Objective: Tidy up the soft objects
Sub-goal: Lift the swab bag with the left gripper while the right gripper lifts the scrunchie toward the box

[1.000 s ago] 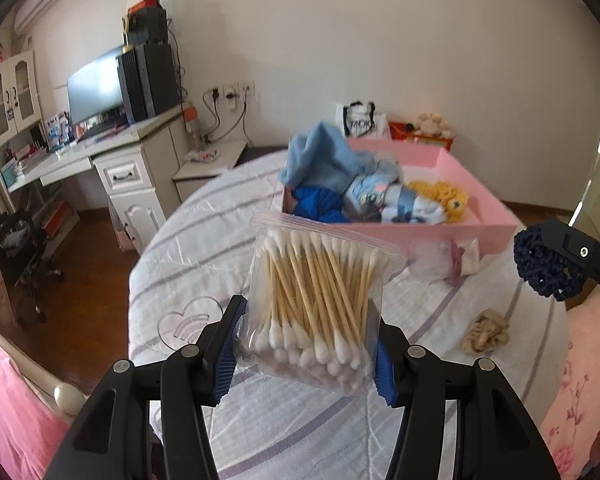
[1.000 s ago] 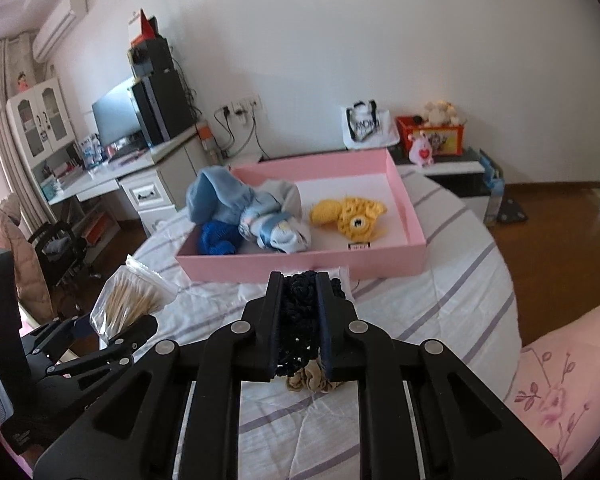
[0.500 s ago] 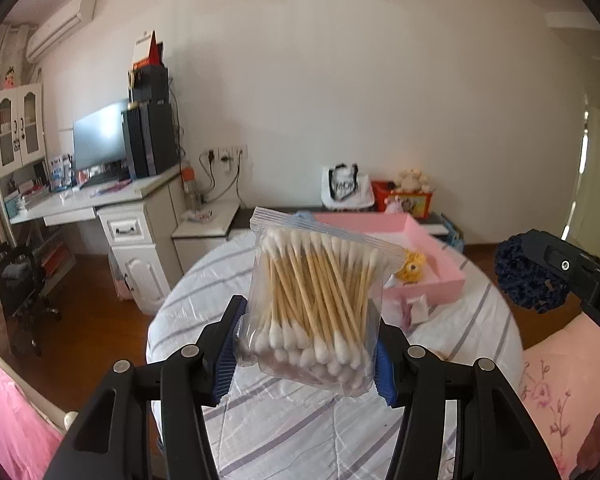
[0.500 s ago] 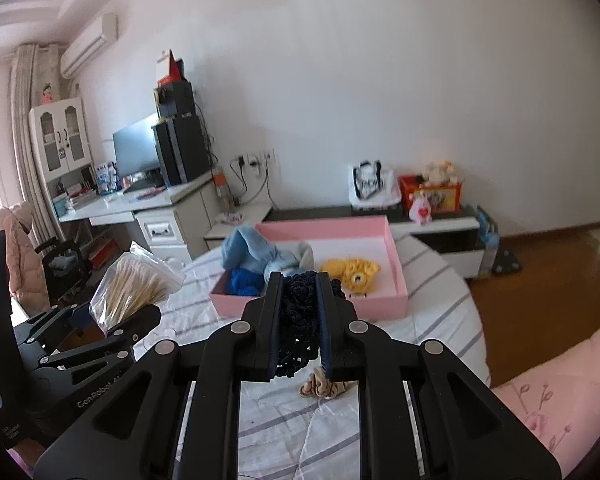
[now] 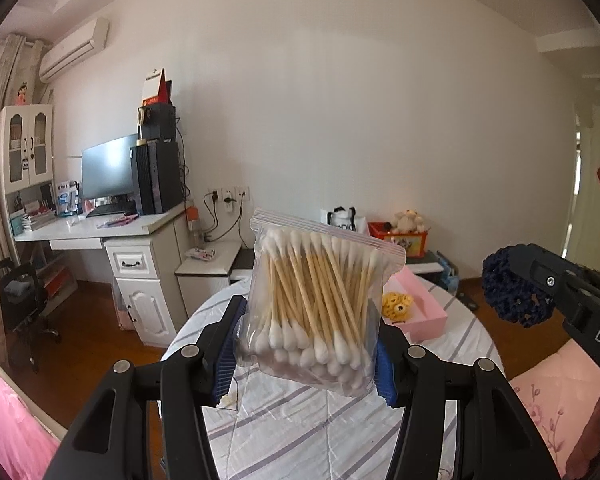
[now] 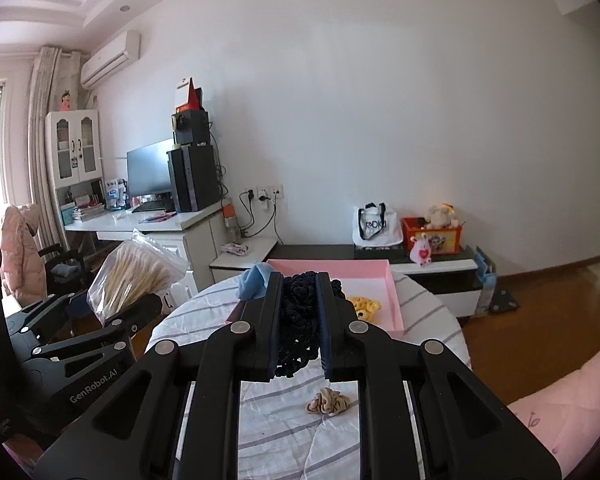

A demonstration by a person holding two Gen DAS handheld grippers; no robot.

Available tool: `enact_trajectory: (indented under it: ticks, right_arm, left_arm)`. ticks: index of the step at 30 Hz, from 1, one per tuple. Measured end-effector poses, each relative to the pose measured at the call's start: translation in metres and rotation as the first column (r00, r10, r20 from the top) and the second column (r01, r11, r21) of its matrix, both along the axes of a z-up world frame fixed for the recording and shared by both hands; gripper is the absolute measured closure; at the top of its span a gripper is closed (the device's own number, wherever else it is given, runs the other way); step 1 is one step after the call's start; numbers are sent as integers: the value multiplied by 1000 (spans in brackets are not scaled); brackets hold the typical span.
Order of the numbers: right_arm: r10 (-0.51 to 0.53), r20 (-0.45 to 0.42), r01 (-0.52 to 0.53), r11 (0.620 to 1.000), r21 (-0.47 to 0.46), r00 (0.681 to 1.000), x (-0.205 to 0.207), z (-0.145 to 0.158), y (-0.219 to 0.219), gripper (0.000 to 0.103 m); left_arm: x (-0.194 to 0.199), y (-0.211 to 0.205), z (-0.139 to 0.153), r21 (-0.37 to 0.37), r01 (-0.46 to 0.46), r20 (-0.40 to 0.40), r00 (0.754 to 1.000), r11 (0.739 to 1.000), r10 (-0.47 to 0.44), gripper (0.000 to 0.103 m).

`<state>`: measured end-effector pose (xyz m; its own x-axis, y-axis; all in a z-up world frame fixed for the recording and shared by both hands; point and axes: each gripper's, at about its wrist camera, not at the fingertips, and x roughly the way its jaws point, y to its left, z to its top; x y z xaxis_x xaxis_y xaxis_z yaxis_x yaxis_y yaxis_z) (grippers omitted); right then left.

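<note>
My left gripper is shut on a clear zip bag of cotton swabs and holds it high above the bed. The bag also shows at the left of the right wrist view. My right gripper is shut on a dark navy knitted scrunchie, which also shows in the left wrist view. The pink box sits on the striped bed, holding a yellow knitted toy and blue cloth. A beige scrunchie lies on the bed below my right gripper.
A white desk with monitor and computer tower stands at the left. A low black-and-white cabinet with a tote bag and a red toy box runs along the far wall. A pink pillow lies at the right.
Both grippers have risen and tilted up with their loads still held. The bed and pink box now sit lower and farther in both views.
</note>
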<state>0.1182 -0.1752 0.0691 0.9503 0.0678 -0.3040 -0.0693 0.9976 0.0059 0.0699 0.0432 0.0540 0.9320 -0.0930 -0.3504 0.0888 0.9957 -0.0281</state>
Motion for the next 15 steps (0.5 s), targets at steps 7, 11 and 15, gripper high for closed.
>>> enact_trajectory:
  ticks: [7, 11, 15]
  right_arm:
    - [0, 7, 0, 1000, -4, 1000, -2, 1, 3, 89]
    - [-3, 4, 3, 1000, -1, 1000, -3, 1, 1, 89]
    - [-2, 4, 2, 1000, -1, 1000, -3, 1, 1, 89]
  left_arm:
    - [-17, 4, -9, 1, -2, 6, 1000, 1000, 2, 51]
    - [-17, 2, -10, 1, -4, 1, 1000, 1000, 4, 51]
    - [-17, 0, -12, 2, -6, -4, 1000, 1000, 6, 51]
